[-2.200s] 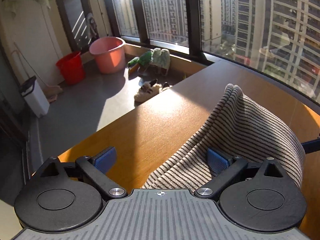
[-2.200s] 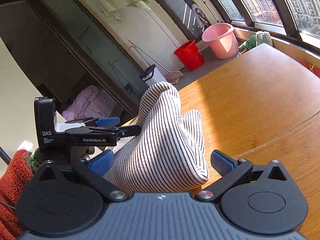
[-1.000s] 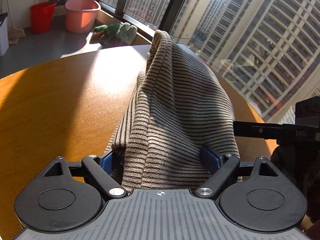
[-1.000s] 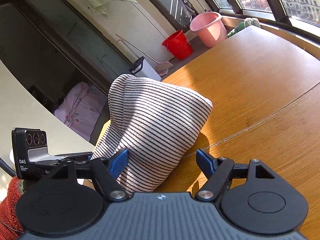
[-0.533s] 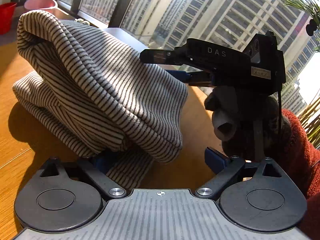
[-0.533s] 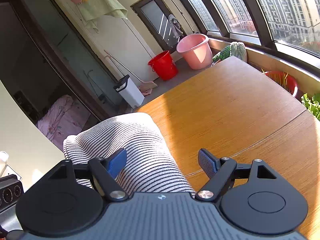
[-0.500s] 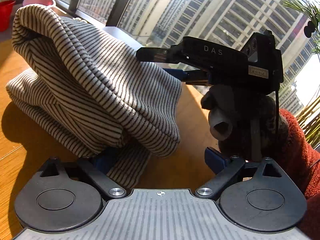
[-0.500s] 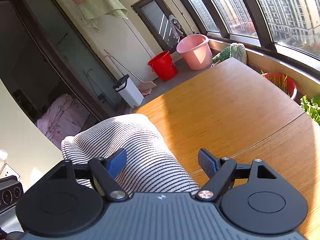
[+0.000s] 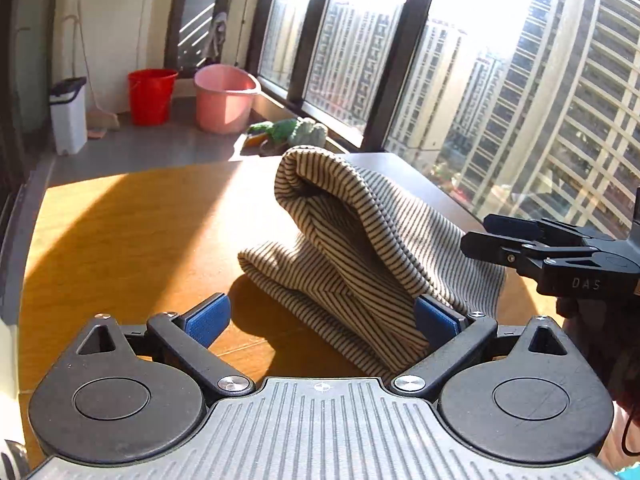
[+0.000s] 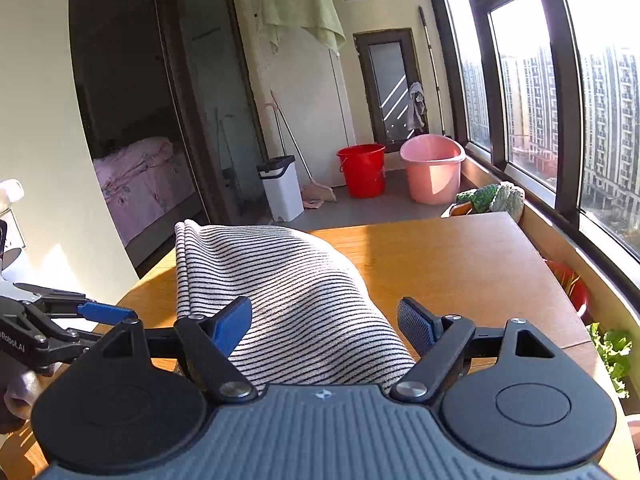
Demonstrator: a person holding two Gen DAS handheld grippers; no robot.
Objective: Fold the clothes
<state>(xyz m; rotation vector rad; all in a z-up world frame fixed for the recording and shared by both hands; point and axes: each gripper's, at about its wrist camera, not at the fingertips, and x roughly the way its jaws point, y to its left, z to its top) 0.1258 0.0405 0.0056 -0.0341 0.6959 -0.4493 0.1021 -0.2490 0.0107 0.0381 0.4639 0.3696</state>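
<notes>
A beige garment with thin dark stripes (image 9: 352, 248) lies bunched in a rough fold on the wooden table (image 9: 132, 220). My left gripper (image 9: 322, 318) is open; the cloth's near end lies between its blue pads, against the right pad (image 9: 434, 316). In the right wrist view the same garment (image 10: 288, 292) lies between the pads of my right gripper (image 10: 324, 320), which is open. The right gripper shows at the right edge of the left wrist view (image 9: 560, 256); the left gripper shows at the left edge of the right wrist view (image 10: 60, 320).
The table's far edge (image 10: 400, 228) drops to a balcony floor with a red bucket (image 10: 362, 168), a pink tub (image 10: 434, 174), a white bin (image 10: 280, 192) and a green plush toy (image 10: 492, 198). Windows run along the right. A red pot with plants (image 10: 572, 284) stands beside the table.
Both grippers have pulled back and swung round. The right gripper, close in front of the left camera before, is now at its right edge. The garment now lies lower on the table.
</notes>
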